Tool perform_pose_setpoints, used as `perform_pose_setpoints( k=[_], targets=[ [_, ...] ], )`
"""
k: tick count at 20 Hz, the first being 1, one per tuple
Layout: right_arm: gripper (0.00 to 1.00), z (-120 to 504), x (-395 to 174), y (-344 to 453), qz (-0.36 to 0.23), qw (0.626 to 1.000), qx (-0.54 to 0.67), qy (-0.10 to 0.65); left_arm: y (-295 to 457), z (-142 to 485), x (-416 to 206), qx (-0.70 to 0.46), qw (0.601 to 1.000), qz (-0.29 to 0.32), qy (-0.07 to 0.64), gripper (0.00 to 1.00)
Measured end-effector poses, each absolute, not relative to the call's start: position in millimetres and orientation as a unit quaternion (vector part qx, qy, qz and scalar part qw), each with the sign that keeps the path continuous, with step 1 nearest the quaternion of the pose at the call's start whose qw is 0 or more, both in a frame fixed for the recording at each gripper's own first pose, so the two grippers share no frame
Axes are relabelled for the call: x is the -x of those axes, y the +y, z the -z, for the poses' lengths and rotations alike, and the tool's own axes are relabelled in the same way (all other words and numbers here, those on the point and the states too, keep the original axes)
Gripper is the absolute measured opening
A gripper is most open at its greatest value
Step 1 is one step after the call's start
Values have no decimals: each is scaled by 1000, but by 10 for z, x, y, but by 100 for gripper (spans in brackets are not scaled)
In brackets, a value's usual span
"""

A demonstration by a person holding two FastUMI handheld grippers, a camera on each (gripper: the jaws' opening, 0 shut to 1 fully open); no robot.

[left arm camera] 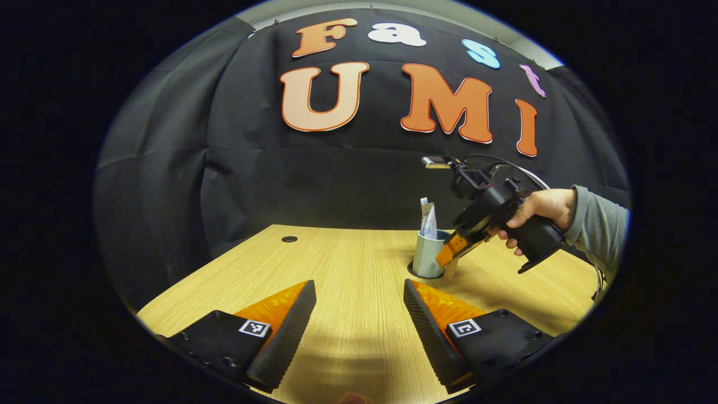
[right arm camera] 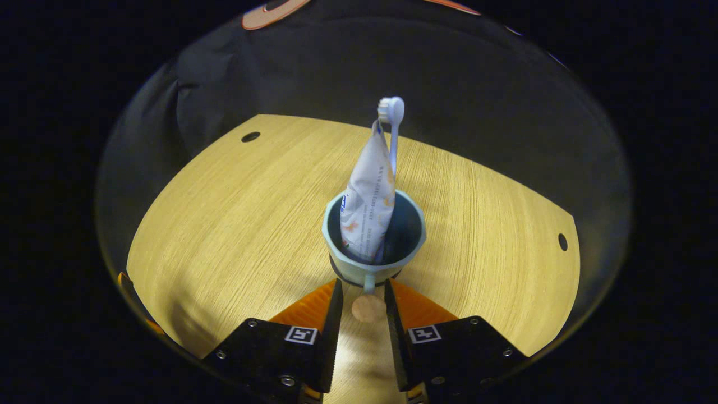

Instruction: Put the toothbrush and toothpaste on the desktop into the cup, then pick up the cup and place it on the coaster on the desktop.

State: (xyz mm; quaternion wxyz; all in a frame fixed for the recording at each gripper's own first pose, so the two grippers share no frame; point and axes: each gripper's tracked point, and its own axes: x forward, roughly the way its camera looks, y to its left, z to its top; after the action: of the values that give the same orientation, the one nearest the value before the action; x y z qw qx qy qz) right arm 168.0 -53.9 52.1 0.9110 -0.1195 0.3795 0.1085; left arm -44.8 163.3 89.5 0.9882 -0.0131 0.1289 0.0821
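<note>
A black cloth wall stands behind a light wooden desk (left arm camera: 359, 252).

In the left gripper view, the left gripper (left arm camera: 359, 314) hangs low over the desk with its jaws wide apart, holding nothing. Well beyond it stands the cup (left arm camera: 429, 255). The toothpaste (left arm camera: 428, 220) sticks up out of the cup. A dark ring under the cup looks like the coaster (left arm camera: 412, 272). A hand (left arm camera: 541, 210) holds the right gripper (left arm camera: 451, 255) right against the cup.

In the right gripper view, the toothpaste (right arm camera: 367, 210) and the toothbrush (right arm camera: 392, 134) both stand inside the cup (right arm camera: 374, 238). The right gripper (right arm camera: 362, 306) has its jaws on each side of the cup's handle (right arm camera: 368, 306), with small gaps, so it looks let go.

Both things are in the cup, and the cup seems to be on the coaster. Little looks left but backing away.
</note>
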Motion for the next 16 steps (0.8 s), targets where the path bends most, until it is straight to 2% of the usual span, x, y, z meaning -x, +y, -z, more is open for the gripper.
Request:
perform_pose_setpoints(
  k=[5,8,9,10,16],
  targets=[
    [55,-954,-1326,-558,-130,938,104,305,1596,-1177,495,8,991,-85,106,99],
    [68,-1223,-1079,-680,-131,956,89,248,1581,-1348,463,4,992,-87,90,99],
    [66,-1300,-1006,-739,-127,961,87,229,1561,-1400,444,3,993,-87,86,99],
    [75,-1360,-932,-807,-122,966,86,210,1531,-1451,436,3,993,-86,82,99],
    [80,-1579,-483,-1222,-92,984,82,125,1179,-1658,373,-8,996,-66,56,99]
  ],
)
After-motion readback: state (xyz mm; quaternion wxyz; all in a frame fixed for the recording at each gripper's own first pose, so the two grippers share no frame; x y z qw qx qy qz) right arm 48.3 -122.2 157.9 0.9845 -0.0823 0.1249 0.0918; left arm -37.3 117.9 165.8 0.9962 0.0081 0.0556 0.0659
